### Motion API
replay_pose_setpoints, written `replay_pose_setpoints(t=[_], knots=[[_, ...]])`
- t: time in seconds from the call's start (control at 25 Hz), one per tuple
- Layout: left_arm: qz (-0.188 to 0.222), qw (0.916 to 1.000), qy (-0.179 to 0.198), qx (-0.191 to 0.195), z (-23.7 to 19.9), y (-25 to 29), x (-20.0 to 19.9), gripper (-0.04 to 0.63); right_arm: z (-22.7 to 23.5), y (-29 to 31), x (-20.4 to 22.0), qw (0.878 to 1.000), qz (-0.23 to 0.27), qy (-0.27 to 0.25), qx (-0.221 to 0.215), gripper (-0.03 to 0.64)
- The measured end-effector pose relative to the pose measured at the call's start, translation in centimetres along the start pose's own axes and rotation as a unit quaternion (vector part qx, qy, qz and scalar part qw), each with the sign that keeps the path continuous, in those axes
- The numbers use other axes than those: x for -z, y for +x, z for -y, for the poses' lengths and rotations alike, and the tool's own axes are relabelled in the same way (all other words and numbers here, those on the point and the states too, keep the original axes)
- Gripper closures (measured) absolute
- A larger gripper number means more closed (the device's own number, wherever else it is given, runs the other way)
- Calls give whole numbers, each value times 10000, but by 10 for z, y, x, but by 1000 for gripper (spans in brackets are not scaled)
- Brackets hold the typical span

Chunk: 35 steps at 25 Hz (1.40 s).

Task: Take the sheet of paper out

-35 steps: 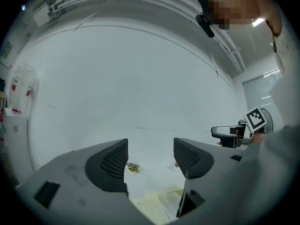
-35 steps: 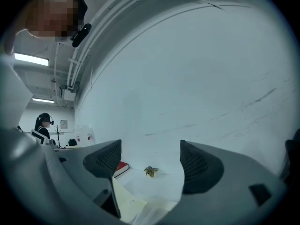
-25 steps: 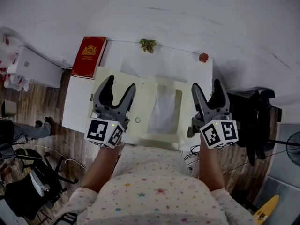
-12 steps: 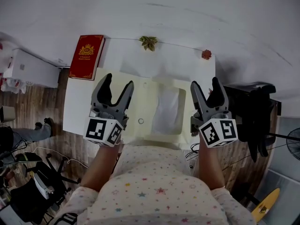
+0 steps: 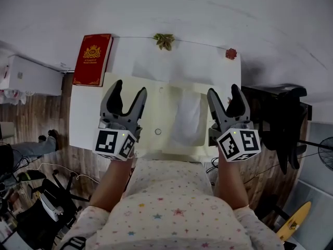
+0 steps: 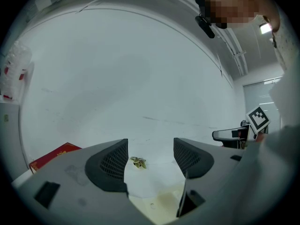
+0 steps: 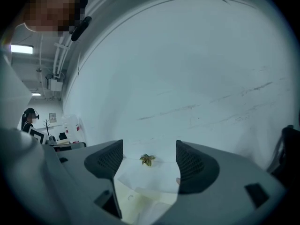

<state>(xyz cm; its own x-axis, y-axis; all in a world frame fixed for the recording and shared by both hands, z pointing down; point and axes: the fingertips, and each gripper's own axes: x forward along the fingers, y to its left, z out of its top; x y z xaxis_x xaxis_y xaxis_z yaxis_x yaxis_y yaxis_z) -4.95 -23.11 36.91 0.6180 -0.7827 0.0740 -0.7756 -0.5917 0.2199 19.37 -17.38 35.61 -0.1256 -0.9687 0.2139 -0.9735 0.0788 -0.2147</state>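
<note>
Target is the thin white sheet of paper [image 5: 188, 120]. It sits in the window of a flat pale-cream card folder [image 5: 161, 108] at mid white tabletop [image 5: 83, 113].

The sheet looks wrinkled and slightly humped, not lying flat. The folder covers its edges, so only the middle panel shows.

Handling, my read:
- It's very light and floppy, with no stiffness to push against.
- It'll crease or tear if yanked, and the folder will likely slide along with it.
- Best grip is a shallow pinch on the raised wrinkle or an exposed edge.
- The other gripper should pin the folder's cream border.
- I can't tell which side the pocket opens.

Left gripper [image 5: 130, 90] is at the sheet's 9 o'clock, over the folder. Its jaws are spread wide with nothing between them.

Right gripper [image 5: 223, 91] is at 3 o'clock, by the folder's edge. Its jaws are also apart and empty (neither gripper view shows anything in the gap, just tabletop and the small dried leaf sprig [image 5: 164, 40] at 12 o'clock).

The red hardcover book [image 5: 93, 59] at 11 o'clock is well clear.
</note>
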Motion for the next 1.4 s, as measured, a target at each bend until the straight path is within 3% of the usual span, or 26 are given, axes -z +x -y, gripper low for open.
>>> replay_pose_setpoints(t=[0.28, 1.04, 1.4], knots=[[-131, 9999, -38, -20, -9, 3, 16, 316, -1, 10, 27, 9995, -283, 16, 147, 307], [-572, 9980, -270, -23, -22, 9, 67, 316, -10, 34, 126, 9893, -1440, 237, 40, 359], [-865, 9958, -285, -58, -25, 6, 90, 316, -21, 45, 184, 9747, -2206, 345, -120, 376]])
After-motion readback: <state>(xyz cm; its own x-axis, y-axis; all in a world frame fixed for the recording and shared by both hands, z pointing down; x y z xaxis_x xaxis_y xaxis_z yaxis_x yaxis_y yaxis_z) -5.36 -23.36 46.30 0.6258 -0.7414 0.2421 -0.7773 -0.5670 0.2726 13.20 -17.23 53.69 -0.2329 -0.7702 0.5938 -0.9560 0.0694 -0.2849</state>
